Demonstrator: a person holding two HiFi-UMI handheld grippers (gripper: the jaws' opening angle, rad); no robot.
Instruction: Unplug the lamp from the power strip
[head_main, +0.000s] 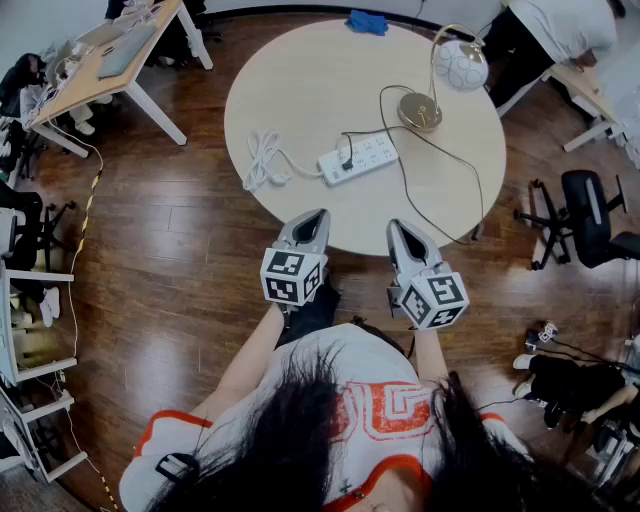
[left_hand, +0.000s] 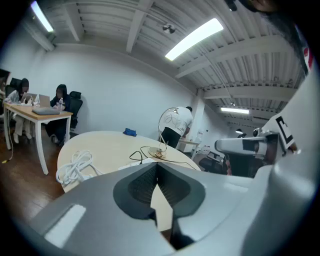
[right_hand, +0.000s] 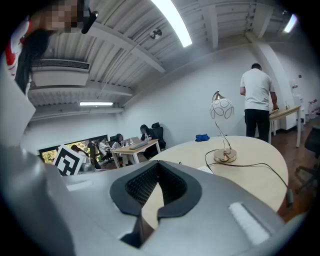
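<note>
The left hand-held gripper (head_main: 311, 226) and the right hand-held gripper (head_main: 404, 236) hover side by side at the near edge of the round bench (head_main: 300, 80). Each has its jaws narrowed until the tips meet, with nothing between them. Beyond them, near the middle of the bench, lies a white power strip (head_main: 358, 158), set at a slant. A black plug (head_main: 347, 161) sits in it toward its left end. To the strip's left its own white cable (head_main: 262, 160) lies bundled in loops by the bench's left edge. The lamp (head_main: 440, 85) stands upright further back on the right, well apart from both grippers. It has a round brass-coloured base, a thin stem of the same colour that arches over, and a pale globe shade with a wire-like pattern hanging from the end. Its thin black cord (head_main: 405, 185) leaves the base, loops across the bench to the plug, and one long loop runs to the near right edge. A blue cloth (head_main: 367, 22) lies at the far edge.
</note>
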